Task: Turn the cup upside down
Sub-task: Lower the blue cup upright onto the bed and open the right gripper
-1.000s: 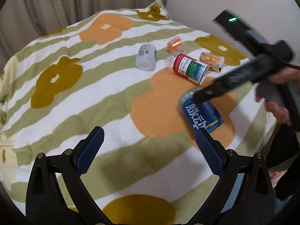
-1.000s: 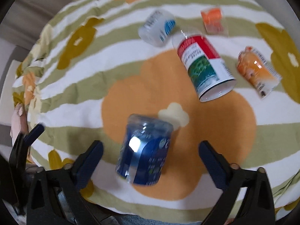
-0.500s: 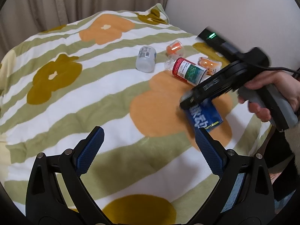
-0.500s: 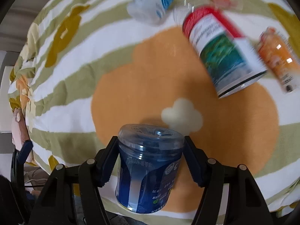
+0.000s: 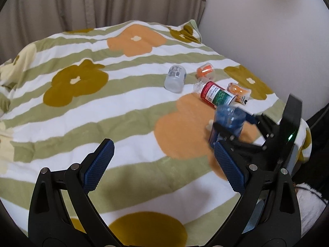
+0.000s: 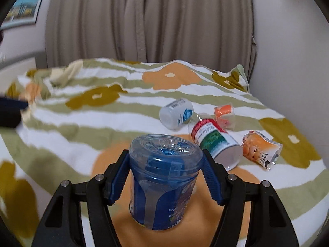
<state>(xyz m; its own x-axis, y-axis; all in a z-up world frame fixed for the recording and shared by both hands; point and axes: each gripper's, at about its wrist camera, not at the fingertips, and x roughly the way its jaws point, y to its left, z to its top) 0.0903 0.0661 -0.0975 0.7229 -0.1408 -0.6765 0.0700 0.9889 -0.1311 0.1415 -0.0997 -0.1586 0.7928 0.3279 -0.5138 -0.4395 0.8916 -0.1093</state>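
A clear blue plastic cup (image 6: 164,177) with a blue label stands base-up over an orange flower on the blanket (image 6: 107,131). My right gripper (image 6: 165,177) is shut on the blue cup, one blue pad on each side near its upper end. In the left wrist view the blue cup (image 5: 228,121) is at the right, held in my right gripper (image 5: 232,130). My left gripper (image 5: 162,164) is open and empty, low over the blanket (image 5: 102,111) to the cup's left.
Other cups lie on their sides behind: a red-and-green labelled cup (image 6: 213,140), a white cup (image 6: 176,113), a small clear cup with orange (image 6: 224,113) and an orange printed cup (image 6: 261,150). Curtains (image 6: 148,20) and a wall stand behind the bed.
My right gripper closed on the blue cup, which lay on its side, lifted it and turned it so its base points up. My left gripper stayed open and drew back slightly.
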